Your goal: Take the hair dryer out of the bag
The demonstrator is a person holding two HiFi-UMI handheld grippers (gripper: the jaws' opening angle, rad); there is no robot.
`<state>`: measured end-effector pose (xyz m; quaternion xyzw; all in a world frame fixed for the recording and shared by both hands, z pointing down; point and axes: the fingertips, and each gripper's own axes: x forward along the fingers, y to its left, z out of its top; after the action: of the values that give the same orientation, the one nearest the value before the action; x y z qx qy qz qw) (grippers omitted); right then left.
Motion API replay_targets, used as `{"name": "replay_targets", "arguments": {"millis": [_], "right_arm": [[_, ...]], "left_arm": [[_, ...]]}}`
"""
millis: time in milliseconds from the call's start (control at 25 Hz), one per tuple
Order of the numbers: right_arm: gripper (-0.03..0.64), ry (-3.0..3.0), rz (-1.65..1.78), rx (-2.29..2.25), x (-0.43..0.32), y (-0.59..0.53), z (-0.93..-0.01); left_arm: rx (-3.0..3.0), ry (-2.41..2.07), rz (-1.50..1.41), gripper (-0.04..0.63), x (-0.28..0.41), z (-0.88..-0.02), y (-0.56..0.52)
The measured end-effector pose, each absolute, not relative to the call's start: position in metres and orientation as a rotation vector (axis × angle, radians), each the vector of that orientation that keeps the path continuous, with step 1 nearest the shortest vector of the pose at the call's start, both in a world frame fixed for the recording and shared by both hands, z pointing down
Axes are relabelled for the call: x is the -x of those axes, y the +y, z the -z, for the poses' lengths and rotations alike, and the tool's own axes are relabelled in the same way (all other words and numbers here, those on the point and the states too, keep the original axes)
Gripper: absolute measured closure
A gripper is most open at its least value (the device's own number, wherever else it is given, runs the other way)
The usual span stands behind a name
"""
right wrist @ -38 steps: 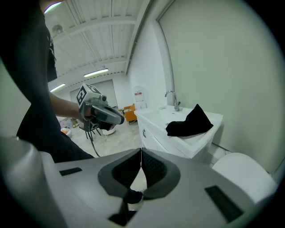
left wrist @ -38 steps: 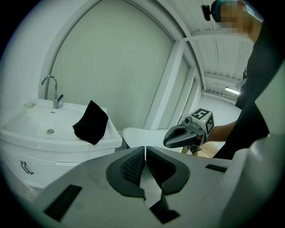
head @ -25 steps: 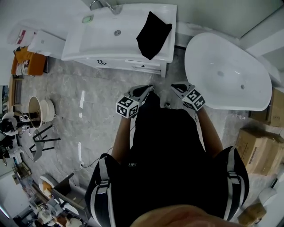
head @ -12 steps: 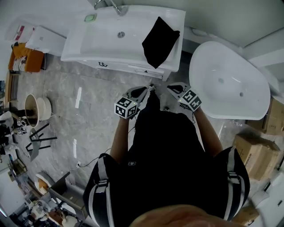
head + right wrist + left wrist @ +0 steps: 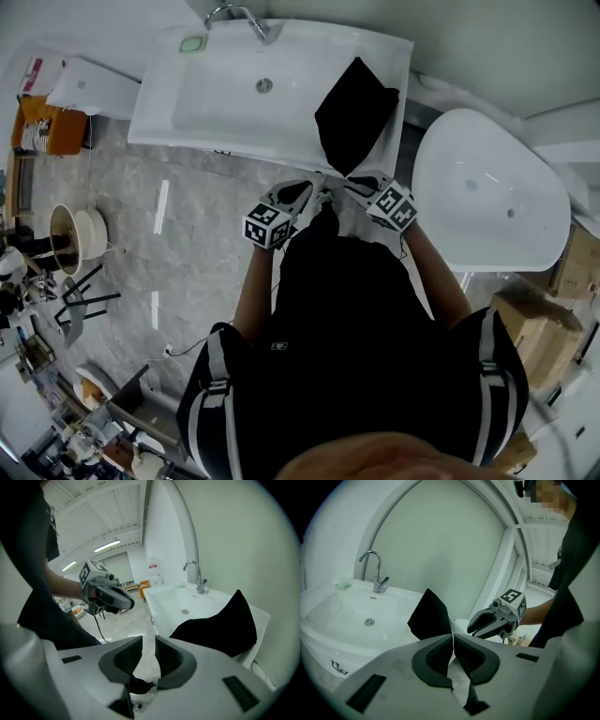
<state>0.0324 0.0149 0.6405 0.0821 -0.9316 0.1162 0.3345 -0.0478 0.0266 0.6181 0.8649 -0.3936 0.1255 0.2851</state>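
The black bag [image 5: 354, 111] lies on the right end of the white washbasin [image 5: 216, 98], on the flat ledge beside the bowl. One corner is peaked up and its near corner reaches the basin's front edge. You cannot see the bag's mouth or anything inside it, so the hair dryer does not show in any view. The bowl itself holds only its drain.

Your left tongs [image 5: 453, 639] are fully closed, tip against tip, with nothing gripped. Your right tongs [image 5: 149, 641] have just been opening; their jaws stand a little apart, and only the floor shows through the gap. You hold both side by side in front of you, pointing at the bag and near its front corner, touching nothing.

At the back of the basin stand a curved tap [image 5: 246, 16] and a small green soap dish [image 5: 193, 43]. A white bathtub [image 5: 487, 211] sits just beside the basin on your right, with cardboard boxes [image 5: 530, 314] on the floor next to it.
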Motion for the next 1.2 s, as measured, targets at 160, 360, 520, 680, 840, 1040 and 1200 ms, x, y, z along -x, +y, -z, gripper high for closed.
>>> {"name": "replay_targets", "arguments": {"millis": [160, 360, 520, 680, 840, 1040, 1200], "right_arm": [[0.411, -2.343, -0.305, -0.219, -0.006, -0.026, -0.662], [0.359, -2.160, -0.293, -0.374, 0.020, -0.074, -0.706], [0.334, -2.021, -0.137, -0.326, 0.039, -0.077, -0.732], [0.356, -1.907, -0.114, -0.222, 0.036, -0.065, -0.752], [0.549, -1.903, -0.143, -0.171, 0.031, -0.070, -0.753], [0.551, -2.066, -0.475, -0.343, 0.033, -0.092, -0.721], [0.552, -2.211, -0.713, -0.598, 0.012, -0.124, -0.683]], "left_arm": [[-2.301, -1.066, -0.297, 0.574, 0.064, -0.619, -0.004], [-2.270, -1.059, -0.307, 0.574, 0.085, -0.628, -0.017], [-2.240, -1.058, -0.317, 0.574, 0.106, -0.638, -0.021], [-2.232, -1.050, -0.317, 0.574, 0.117, -0.641, -0.029], [-2.238, -1.014, -0.283, 0.574, 0.122, -0.650, -0.039], [-2.280, -0.941, -0.308, 0.574, 0.114, -0.655, -0.053], [-2.306, -0.877, -0.335, 0.574, 0.107, -0.654, -0.059]]}}
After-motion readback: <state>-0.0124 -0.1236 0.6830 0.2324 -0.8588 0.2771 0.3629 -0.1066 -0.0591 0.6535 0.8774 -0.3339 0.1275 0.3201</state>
